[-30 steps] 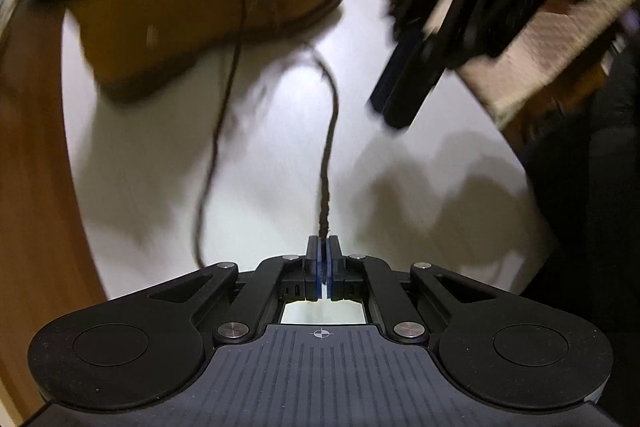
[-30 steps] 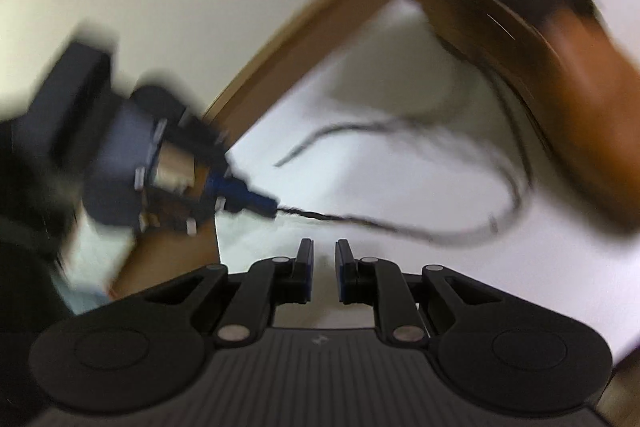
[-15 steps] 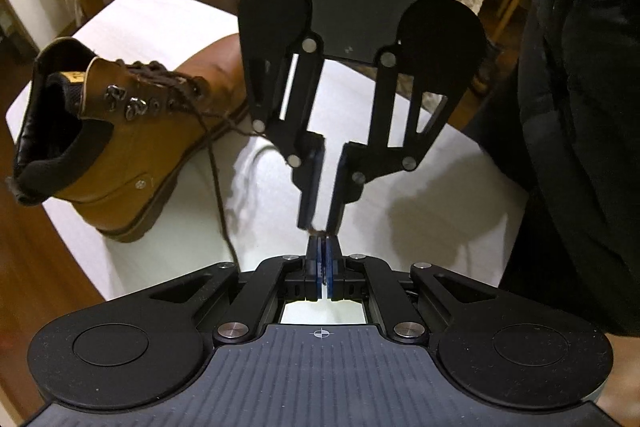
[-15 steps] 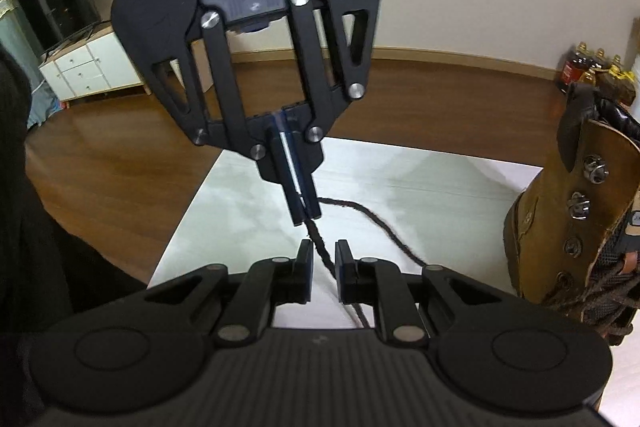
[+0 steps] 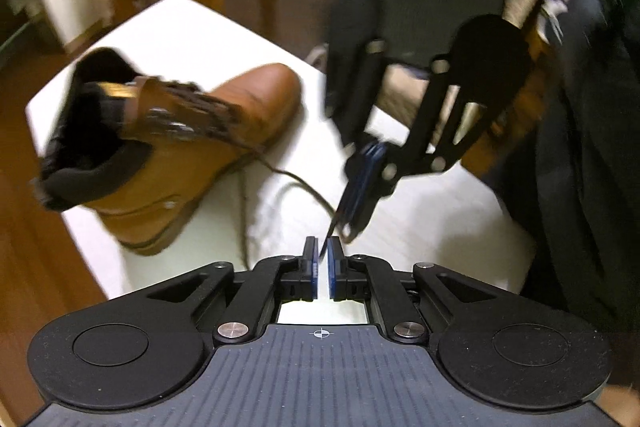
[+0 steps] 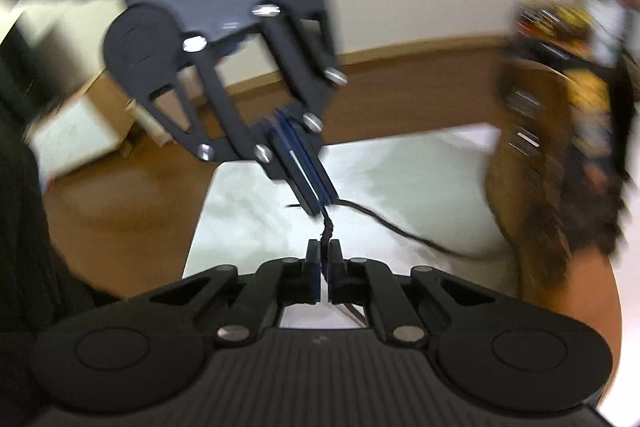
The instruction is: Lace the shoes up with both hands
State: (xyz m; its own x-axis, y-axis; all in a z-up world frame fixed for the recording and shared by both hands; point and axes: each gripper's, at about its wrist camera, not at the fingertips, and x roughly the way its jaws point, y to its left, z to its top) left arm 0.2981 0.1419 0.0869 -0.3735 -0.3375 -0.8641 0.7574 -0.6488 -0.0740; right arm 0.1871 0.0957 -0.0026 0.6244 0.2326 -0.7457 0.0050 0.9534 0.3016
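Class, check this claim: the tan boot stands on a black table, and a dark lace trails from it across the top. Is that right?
Not quite. The table is white, not black, as the left wrist view shows. The rest holds: the tan boot stands on it, and a dark lace trails from it across the top.

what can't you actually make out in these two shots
- Boot eyelets: motion blur in both views, so which ones the lace passes through is unclear.
- Boot toe, right wrist view: cut off by the right edge.
- Lace end, left wrist view: hidden behind the right gripper, whose jaws are closing on it; the left gripper is opening, nothing between.
- Shelf items, right wrist view: too blurred.
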